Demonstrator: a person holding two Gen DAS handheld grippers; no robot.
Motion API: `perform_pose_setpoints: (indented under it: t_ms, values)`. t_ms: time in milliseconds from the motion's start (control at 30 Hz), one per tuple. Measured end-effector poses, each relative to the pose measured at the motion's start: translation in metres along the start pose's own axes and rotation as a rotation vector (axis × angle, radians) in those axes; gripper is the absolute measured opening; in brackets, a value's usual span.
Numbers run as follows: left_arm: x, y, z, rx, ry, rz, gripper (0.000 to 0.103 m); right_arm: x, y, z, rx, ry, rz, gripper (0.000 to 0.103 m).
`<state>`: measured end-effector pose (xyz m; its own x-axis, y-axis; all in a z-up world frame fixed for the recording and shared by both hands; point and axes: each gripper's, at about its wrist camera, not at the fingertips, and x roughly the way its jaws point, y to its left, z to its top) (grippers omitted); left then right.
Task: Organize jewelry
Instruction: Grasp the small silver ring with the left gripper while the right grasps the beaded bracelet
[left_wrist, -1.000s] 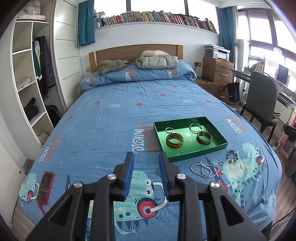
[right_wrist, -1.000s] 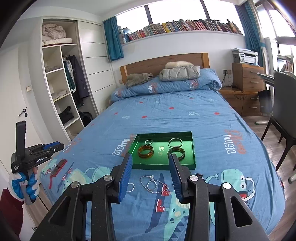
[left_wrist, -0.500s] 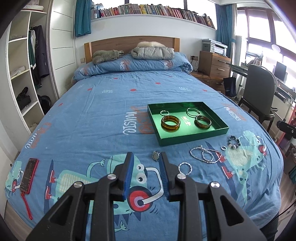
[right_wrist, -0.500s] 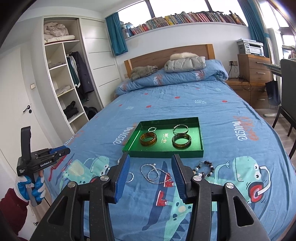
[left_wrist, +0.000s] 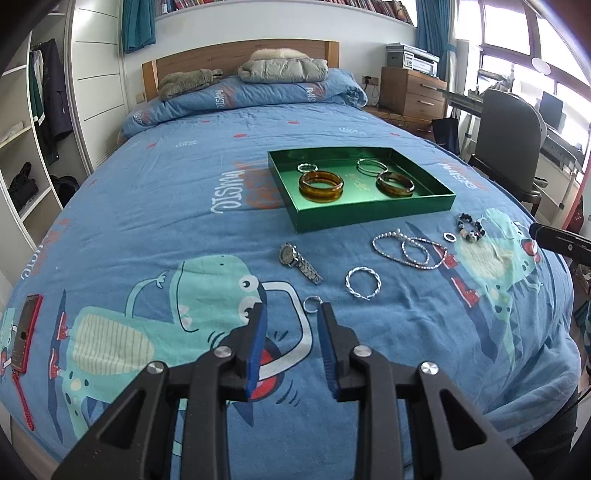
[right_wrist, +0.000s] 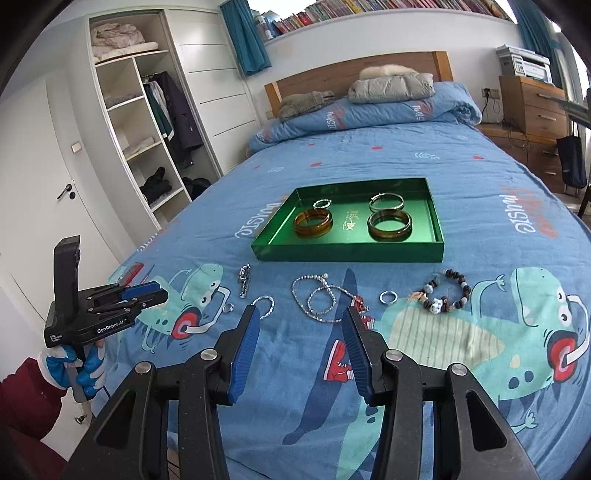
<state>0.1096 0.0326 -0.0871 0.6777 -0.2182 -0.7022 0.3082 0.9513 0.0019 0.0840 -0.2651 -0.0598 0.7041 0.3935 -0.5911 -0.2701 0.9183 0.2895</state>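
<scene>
A green tray (left_wrist: 369, 216) (right_wrist: 347, 253) lies on the blue bedspread and holds two amber bangles (left_wrist: 320, 184) (right_wrist: 312, 222) and two thin silver rings. In front of it lie a watch (left_wrist: 298, 258) (right_wrist: 244, 280), a twisted silver bangle (left_wrist: 363, 283) (right_wrist: 263, 305), a beaded silver necklace (left_wrist: 408, 248) (right_wrist: 317, 297), a small silver ring (left_wrist: 311, 305), a white ring (left_wrist: 449, 236) (right_wrist: 388, 297) and a stone bead bracelet (left_wrist: 470, 228) (right_wrist: 445, 295). My left gripper (left_wrist: 290, 314) is open and empty, just short of the small ring. My right gripper (right_wrist: 301, 314) is open and empty, near the necklace.
A red phone (left_wrist: 25, 332) lies at the bed's left edge. A folded duvet and pillows (left_wrist: 258, 88) fill the head of the bed. A chair (left_wrist: 506, 136) and desk stand on the right. A wardrobe (right_wrist: 140, 122) stands on the left.
Both grippers have moved forward and down toward the loose jewelry in front of the tray. Both stay open and empty.
</scene>
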Motion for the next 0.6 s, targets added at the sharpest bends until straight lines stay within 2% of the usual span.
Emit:
perform_pose_setpoints:
  t_ms: [167, 433, 600]
  values:
    - [0.023, -0.003, -0.005, -0.002, 0.037, -0.028, 0.035, 0.021, -0.011, -0.012, 0.027, 0.036, 0.013, 0.046]
    - [0.058, -0.012, -0.002, 0.011, 0.074, -0.051, 0.035, 0.037, -0.037, -0.021, 0.069, 0.057, -0.003, 0.046]
    - [0.079, -0.014, 0.000, 0.007, 0.098, -0.042, 0.035, 0.038, -0.062, -0.021, 0.105, 0.051, -0.043, 0.046]
